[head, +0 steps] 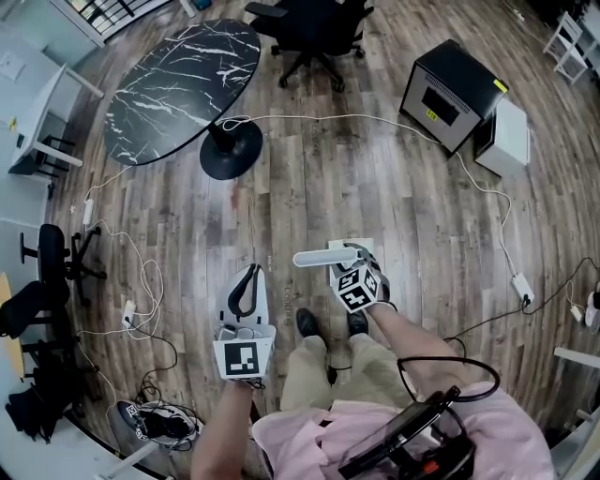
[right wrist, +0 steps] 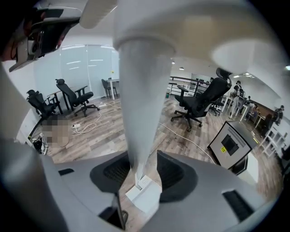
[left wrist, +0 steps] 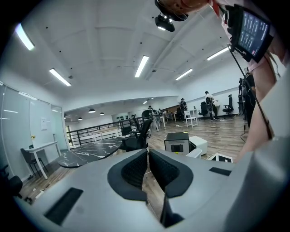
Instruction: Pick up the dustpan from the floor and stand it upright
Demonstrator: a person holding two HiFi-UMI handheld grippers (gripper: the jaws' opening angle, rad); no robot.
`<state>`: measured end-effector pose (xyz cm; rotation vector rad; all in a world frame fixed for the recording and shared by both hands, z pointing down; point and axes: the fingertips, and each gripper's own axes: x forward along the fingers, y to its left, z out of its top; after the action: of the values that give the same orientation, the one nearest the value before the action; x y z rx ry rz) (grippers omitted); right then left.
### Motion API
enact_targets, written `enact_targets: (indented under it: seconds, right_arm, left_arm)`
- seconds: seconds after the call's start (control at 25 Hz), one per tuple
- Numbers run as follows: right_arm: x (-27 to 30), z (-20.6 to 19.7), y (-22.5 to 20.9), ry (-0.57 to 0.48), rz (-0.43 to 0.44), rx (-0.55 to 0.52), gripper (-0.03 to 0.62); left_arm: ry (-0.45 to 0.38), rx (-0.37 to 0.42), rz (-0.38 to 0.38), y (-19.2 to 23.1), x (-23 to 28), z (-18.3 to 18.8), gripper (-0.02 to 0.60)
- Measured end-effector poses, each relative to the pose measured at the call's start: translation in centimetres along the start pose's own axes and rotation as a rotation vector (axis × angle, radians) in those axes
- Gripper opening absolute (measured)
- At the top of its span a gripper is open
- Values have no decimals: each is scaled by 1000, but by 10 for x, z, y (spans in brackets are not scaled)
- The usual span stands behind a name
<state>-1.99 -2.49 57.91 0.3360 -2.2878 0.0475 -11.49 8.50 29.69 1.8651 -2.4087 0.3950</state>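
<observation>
No print can be read anywhere. The only markings nearby are the black-and-white square codes on the left cube and the right cube, both matte and sharp-edged.

The left gripper has a smooth grey plastic body and black jaws with ribbed pads. The jaws are drawn almost together, with only a thin slit between them and nothing in it.

The right gripper is built the same way and is closed on the dustpan. The dustpan's handle is a smooth white plastic rod that looks round. It runs between the pads, lying against one of them, while a sliver of floor shows beside the other. Below the jaws the rod narrows down to the pan, a small white boxy scoop that sits on the floor just ahead of the person's black shoes.

The floor is long wood-grain planks in grey-brown. A thin white cable snakes across it.

Farther out stands an oval table with a glossy black marble-look top veined in white, set on a round black base. Beyond it is a black mesh office chair on castors.

To the right is a black cube-shaped cabinet with a grey front panel. It carries a small yellow sticker, too small to read. A plain white box stands just beside the cabinet.
</observation>
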Motion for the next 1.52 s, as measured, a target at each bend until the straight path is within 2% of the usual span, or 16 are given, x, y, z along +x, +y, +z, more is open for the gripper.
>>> enact_targets:
  seconds: [0.4,0.6,0.76,0.92,1.12,1.32,1.52]
  right_arm:
    - [-41,-27,-5,14,8,40,210]
    - [-93,-25,-14,-48,-2,68,210]
    - [-139,-12,-36,-143,-37,123,210]
    - [-198,37,-59,-291,-72,175,209]
    - [-274,147,-91,-538,-98,141,179]
    - [-333,239,-92,-734,-89,77,120]
    - [-378,288,-89,-848,-115,48,24]
  left_arm:
    - [-59,22,11,-11,-17,36,25]
    - [-113,35,5,-23,-32,68,25]
    - [-155,48,4,-36,-29,98,25]
    - [-227,37,64,-31,-27,131,25]
    - [-319,28,86,-36,-17,192,25]
    - [-352,59,115,-36,-12,241,25]
    - [-385,39,130,-36,-16,275,25]
